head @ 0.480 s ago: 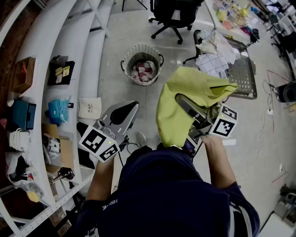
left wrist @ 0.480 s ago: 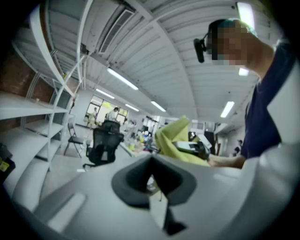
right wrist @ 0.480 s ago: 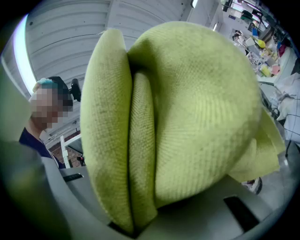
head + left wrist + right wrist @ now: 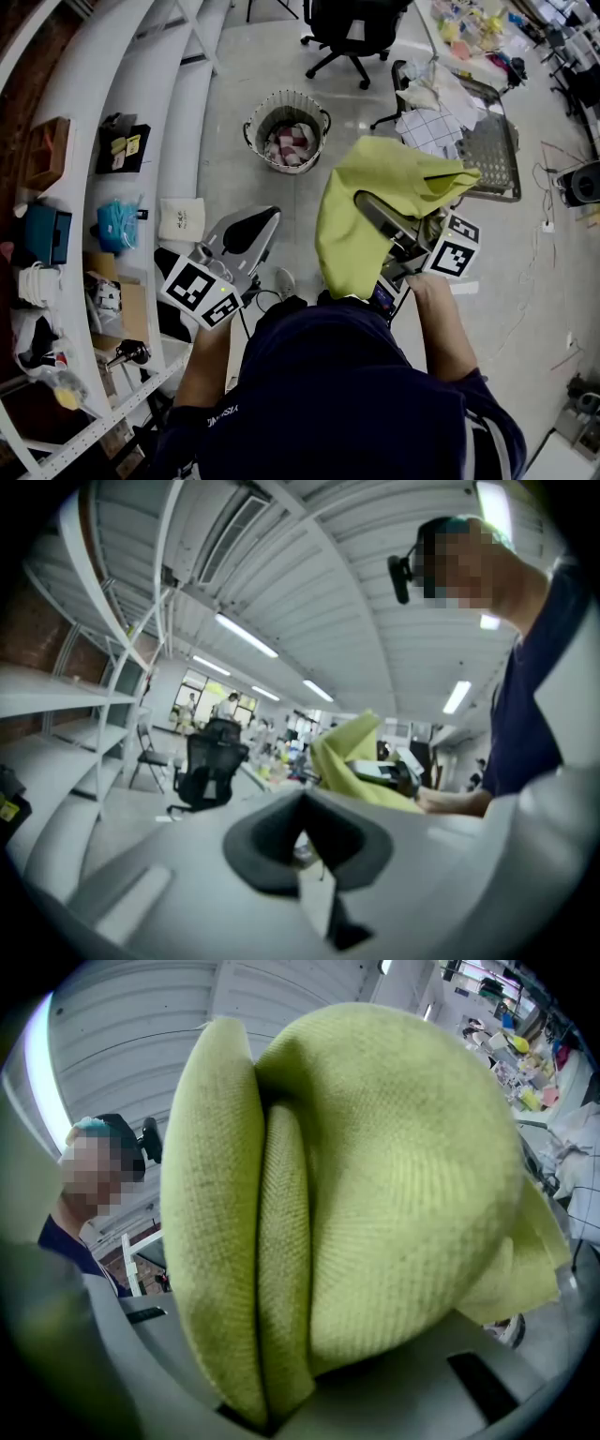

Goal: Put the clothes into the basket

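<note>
A yellow-green cloth (image 4: 361, 211) hangs draped over my right gripper (image 4: 367, 202), raised at the right of the head view. In the right gripper view the cloth (image 4: 375, 1176) fills the picture, and a fold of it is pinched where the right gripper (image 4: 267, 1412) has its jaws shut. The round wire basket (image 4: 253, 124) stands on the floor ahead, holding a red and white checked cloth (image 4: 291, 145). My left gripper (image 4: 251, 225) is lower and to the left, shut with nothing in it. In the left gripper view, that gripper (image 4: 302, 834) points level, with the yellow-green cloth (image 4: 342, 757) beyond it.
White curved shelves (image 4: 94, 187) with boxes and bags run along the left. A black office chair (image 4: 352, 28) stands beyond the basket. At the right, a wire rack (image 4: 492, 155) carries a checked cloth (image 4: 427, 127) and other clothes. A white bag (image 4: 181, 217) lies by the shelves.
</note>
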`<state>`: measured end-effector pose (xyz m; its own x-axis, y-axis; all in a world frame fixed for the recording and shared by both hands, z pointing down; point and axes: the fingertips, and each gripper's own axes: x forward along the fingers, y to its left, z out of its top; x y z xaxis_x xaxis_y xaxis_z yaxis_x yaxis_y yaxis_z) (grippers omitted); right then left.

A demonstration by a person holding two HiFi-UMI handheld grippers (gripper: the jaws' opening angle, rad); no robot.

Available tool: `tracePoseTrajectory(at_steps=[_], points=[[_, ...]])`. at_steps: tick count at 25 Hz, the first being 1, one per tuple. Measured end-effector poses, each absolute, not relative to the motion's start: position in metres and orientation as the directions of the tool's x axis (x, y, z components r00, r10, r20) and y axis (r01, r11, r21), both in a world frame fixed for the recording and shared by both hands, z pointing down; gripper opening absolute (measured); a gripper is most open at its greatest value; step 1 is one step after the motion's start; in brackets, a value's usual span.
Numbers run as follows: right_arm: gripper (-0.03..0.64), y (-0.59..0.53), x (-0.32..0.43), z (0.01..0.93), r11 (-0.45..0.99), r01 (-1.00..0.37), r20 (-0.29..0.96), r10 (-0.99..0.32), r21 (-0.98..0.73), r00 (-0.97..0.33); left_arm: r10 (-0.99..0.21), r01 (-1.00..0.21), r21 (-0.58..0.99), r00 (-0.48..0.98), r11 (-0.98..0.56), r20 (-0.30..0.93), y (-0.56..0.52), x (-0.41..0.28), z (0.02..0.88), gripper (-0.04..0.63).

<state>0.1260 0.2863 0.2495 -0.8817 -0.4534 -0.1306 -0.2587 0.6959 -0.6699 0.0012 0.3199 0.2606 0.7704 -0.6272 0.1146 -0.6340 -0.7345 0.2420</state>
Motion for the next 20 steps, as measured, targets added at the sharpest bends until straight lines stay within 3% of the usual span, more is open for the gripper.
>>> tracePoseTrajectory(at_steps=[20], points=[[0.092,0.267,0.187,0.256,0.695,-0.221,-0.153,-0.433,-0.684,-0.888,-0.651,-0.663,0.233,0.747,-0.712,0.135,0.307,0.059,0.267,0.003]])
